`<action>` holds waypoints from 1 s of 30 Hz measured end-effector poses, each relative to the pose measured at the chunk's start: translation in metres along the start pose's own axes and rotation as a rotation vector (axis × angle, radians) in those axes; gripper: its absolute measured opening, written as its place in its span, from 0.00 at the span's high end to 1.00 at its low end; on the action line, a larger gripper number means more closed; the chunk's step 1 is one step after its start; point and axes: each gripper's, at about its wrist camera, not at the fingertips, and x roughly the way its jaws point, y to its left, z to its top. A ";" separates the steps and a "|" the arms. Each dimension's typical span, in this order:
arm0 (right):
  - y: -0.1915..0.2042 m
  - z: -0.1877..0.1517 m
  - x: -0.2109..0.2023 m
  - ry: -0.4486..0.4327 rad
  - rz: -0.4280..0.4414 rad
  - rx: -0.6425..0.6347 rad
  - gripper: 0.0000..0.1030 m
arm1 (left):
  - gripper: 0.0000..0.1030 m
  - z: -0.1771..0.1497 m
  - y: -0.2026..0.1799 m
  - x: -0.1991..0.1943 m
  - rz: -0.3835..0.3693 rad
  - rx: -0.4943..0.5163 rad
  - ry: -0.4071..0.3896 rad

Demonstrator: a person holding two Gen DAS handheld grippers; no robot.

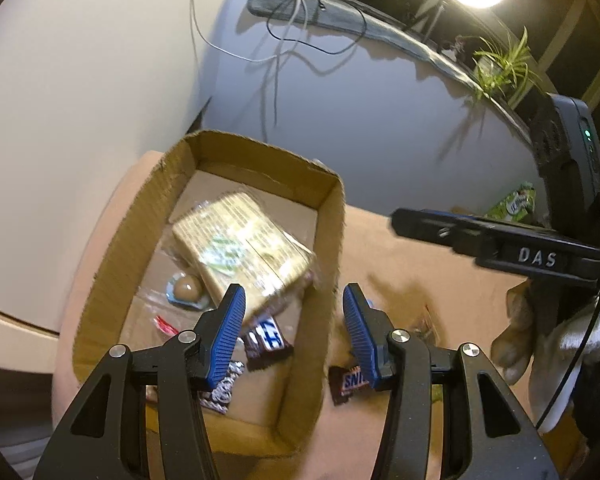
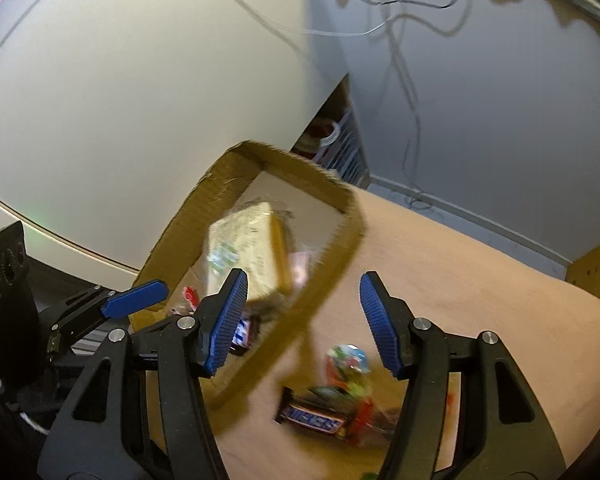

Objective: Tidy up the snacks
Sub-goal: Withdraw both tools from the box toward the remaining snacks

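**A:** Where are we with the snacks?

**B:** Partway, I'd judge. From my left wrist view, the cardboard box [image 1: 332, 232] sits at about 11 o'clock from the fingers, and it already holds a cracker pack [image 1: 244, 248], a round chocolate [image 1: 188, 289] and a blue-wrapped bar [image 1: 268, 338]. My left gripper [image 1: 294, 336] is spread wide over the box's right wall, with nothing between its pads.

**A:** And your right?

**B:** My right gripper [image 2: 304, 324] is spread open as well, empty. A Snickers bar [image 2: 314, 420] lies on the tan surface [image 2: 480, 280] outside the box, at roughly 6 o'clock between my right fingers, touching a colourful wrapped sweet [image 2: 348, 364] just above it. The picture is blurred, so I can't tell what else is in that little pile.

**A:** So what next?

**B:** I'd lower the right one over the Snickers, close on its narrow sides, then carry it towards 10 o'clock over the box wall, keeping clear of my left gripper there
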 end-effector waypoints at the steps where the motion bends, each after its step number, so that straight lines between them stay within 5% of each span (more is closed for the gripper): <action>1: -0.005 -0.004 -0.006 -0.014 -0.012 0.003 0.41 | 0.53 -0.003 -0.003 0.000 -0.003 0.007 0.005; 7: -0.031 -0.035 -0.040 -0.074 -0.109 -0.015 0.40 | 0.53 -0.020 -0.022 -0.004 -0.021 0.066 0.032; 9: -0.042 -0.047 -0.048 -0.075 -0.126 -0.010 0.28 | 0.53 -0.025 -0.028 -0.004 -0.029 0.082 0.040; 11: -0.050 -0.059 -0.055 -0.069 -0.134 -0.003 0.27 | 0.53 -0.031 -0.034 -0.003 -0.039 0.100 0.053; 25: -0.053 -0.153 -0.050 0.138 -0.143 -0.116 0.28 | 0.53 -0.065 -0.084 0.032 -0.093 0.222 0.187; 30: -0.041 -0.164 -0.038 0.184 -0.101 -0.172 0.39 | 0.53 -0.064 -0.096 0.051 -0.101 0.239 0.222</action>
